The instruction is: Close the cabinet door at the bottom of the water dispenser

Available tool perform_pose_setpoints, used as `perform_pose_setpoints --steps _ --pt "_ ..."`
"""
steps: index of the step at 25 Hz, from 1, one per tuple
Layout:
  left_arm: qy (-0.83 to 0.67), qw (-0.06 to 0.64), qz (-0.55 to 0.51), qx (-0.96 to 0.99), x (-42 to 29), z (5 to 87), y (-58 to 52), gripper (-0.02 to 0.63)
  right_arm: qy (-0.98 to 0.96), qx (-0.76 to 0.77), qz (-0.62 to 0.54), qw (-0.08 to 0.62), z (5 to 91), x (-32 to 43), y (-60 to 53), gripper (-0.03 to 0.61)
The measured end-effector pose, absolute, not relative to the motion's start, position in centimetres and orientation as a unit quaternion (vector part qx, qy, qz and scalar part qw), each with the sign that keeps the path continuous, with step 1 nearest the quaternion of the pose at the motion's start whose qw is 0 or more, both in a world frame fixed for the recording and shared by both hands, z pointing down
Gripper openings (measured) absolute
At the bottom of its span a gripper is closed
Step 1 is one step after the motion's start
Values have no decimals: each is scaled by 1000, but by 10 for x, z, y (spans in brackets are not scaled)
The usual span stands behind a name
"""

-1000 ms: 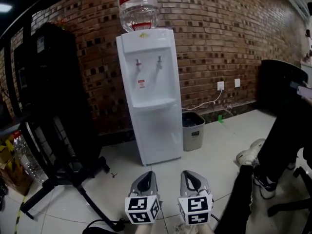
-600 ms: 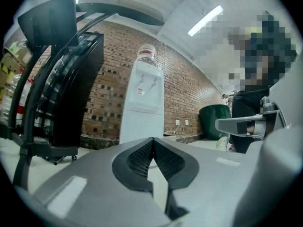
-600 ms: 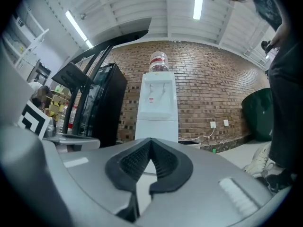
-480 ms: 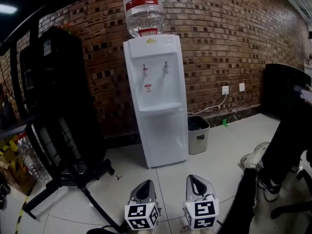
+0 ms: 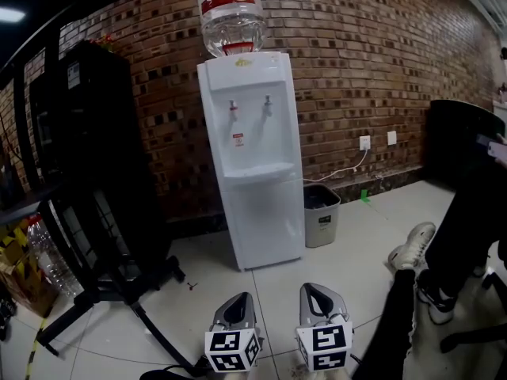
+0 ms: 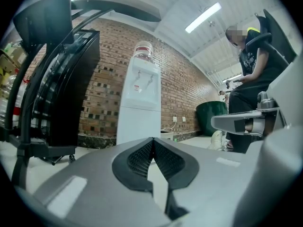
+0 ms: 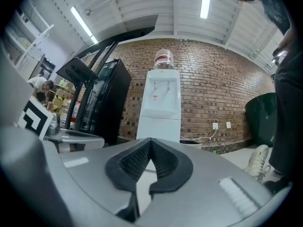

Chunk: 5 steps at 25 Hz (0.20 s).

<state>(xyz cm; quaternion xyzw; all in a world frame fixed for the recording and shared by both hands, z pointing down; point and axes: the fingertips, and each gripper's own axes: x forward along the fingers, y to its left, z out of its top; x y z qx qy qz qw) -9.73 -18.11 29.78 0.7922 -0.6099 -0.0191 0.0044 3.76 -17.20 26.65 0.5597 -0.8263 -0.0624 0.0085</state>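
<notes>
1. Straight ahead, the brick wall (image 5: 380, 62) runs behind the water dispenser (image 5: 249, 125), which backs onto it. I judge that only the dispenser's front and its side toward the bin can be approached.
2. The tiled floor (image 5: 238, 279) between me and the dispenser is bare, so I have a straight lane to walk in.
3. A tall black cabinet (image 5: 87, 133) stands to the left of the dispenser. The legs of a black stand (image 5: 103, 291) sprawl across the floor in front of that cabinet, so I would keep to the right of them.
4. The dispenser is upright, with a bottle (image 5: 230, 14) upended on top.
5. The cabinet door (image 5: 265, 220) is the lower front panel of the dispenser, near the floor. From here it looks flush with the body. I cannot tell whether a gap remains at its edge.
6. A person's legs (image 5: 467, 228) and a pale shoe (image 5: 408, 245) are to the right of the dispenser, well apart from it. They narrow my room on that side.
7. A small grey bin (image 5: 320, 214) sits just beside the dispenser's right flank, against the wall.
8. My left gripper (image 5: 240, 301) and right gripper (image 5: 315, 293) hang side by side, pointing at the dispenser and well short of it.
9. Both sets of ribbed pads (image 6: 137, 157) are pressed together at the tips with nothing between them. That suits pushing a door flat, I judge.
</notes>
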Motion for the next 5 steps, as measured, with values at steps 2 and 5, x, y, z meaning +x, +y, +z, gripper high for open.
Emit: perform_pose_setpoints --steps 2,5 --pt "-605 10 -17 796 -95 301 -182 12 -825 562 -60 9 268 39 -172 0" --pt "-599 18 -15 801 -92 304 -183 12 -823 565 -59 10 270 40 -171 0"
